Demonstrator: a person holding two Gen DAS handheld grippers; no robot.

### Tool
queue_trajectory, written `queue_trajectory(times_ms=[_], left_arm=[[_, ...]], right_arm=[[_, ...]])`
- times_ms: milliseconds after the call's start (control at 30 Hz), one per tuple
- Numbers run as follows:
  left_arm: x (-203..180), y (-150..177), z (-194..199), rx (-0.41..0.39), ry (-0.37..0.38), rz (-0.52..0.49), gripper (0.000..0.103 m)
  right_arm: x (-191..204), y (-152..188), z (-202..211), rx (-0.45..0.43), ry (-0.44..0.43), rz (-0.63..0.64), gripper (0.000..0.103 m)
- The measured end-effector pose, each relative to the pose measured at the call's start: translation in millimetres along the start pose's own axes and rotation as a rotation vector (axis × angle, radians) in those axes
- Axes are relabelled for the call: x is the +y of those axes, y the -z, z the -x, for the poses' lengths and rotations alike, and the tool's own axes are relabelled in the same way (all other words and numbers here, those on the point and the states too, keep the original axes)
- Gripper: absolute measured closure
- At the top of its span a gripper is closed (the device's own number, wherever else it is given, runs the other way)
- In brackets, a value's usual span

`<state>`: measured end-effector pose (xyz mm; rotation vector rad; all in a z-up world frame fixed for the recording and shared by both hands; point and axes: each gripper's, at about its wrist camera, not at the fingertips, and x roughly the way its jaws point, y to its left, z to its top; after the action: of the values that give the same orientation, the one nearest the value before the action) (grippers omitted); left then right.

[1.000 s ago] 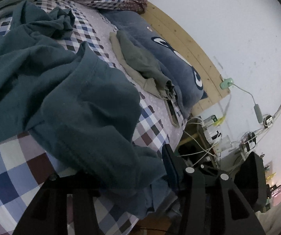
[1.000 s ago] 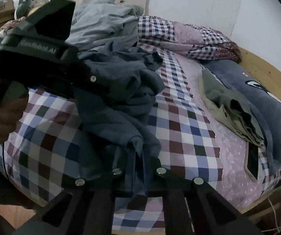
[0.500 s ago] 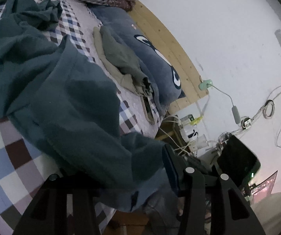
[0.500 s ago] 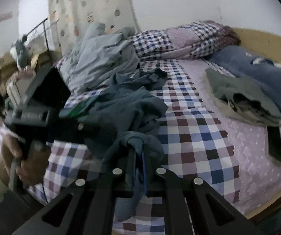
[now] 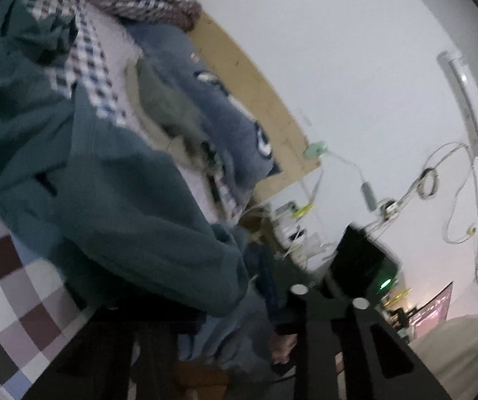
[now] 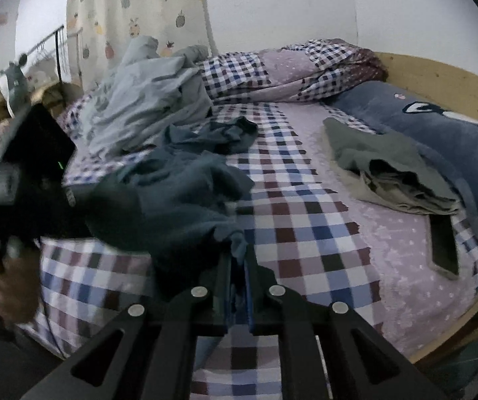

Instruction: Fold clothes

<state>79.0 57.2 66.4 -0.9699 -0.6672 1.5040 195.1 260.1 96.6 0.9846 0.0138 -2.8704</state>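
Just left of the teal garment (image 6: 185, 193) the left gripper (image 6: 22, 180) is seen, held in a hand (image 6: 2, 286); whether it is clamped on cloth cannot be told. The garment lies crumpled on the checked bed (image 6: 305, 233), soft, limp and judged light. At its near edge the right gripper (image 6: 237, 260) is pinched onto a fold; hems or shoulders would be better held. Folded clothes (image 6: 389, 166) lie well right of the garment.

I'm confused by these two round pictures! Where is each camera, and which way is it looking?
Left wrist: on the left gripper, facing the wall and headboard; its fingers show.
Right wrist: on the right gripper, facing across the bed; a hand shows holding the other gripper.
Both see the teal garment and blue pillow.
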Motion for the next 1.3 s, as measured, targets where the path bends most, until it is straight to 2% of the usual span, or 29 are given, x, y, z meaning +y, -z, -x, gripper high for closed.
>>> queue_trajectory(times_ms=[33, 100, 133, 267, 500, 633, 800, 1033, 1300], left_arm=[[-0.5, -2.4, 2.9, -0.017, 0.013, 0.004, 0.081], [-1.0, -7.6, 8.1, -0.050, 0.044, 0.015, 0.081], [-0.7, -10.3, 10.3, -0.066, 0.061, 0.023, 0.081], [2.5, -20.6, 15.2, -0.102, 0.107, 0.052, 0.081], [1.0, -30.1, 10.2, -0.072, 0.107, 0.038, 0.081], [-5.8, -26.0, 2.1, -0.038, 0.098, 0.014, 0.081], [-11.5, -24.3, -0.3, -0.019, 0.088, -0.011, 0.081], [-19.7, -26.3, 2.8, -0.003, 0.075, -0.054, 0.081], [-27.0, -28.2, 8.8, -0.009, 0.120, -0.058, 0.081]], right_arm=[[1.5, 1.5, -1.1, 0.006, 0.024, 0.019, 0.093], [5.6, 3.6, 0.1, -0.002, 0.056, 0.056, 0.076], [7.9, 4.5, 1.0, -0.008, 0.069, 0.074, 0.059], [21.3, 8.5, 9.4, -0.055, 0.134, 0.167, 0.045], [75.9, 18.6, 25.4, -0.196, 0.276, 0.449, 0.040], [101.7, 26.2, 24.4, -0.253, 0.353, 0.548, 0.038], [121.5, 28.4, 18.3, -0.289, 0.452, 0.580, 0.038], [140.2, 47.4, 2.1, -0.313, 0.522, 0.671, 0.037], [151.3, 55.0, -18.0, -0.378, 0.722, 0.730, 0.036]])
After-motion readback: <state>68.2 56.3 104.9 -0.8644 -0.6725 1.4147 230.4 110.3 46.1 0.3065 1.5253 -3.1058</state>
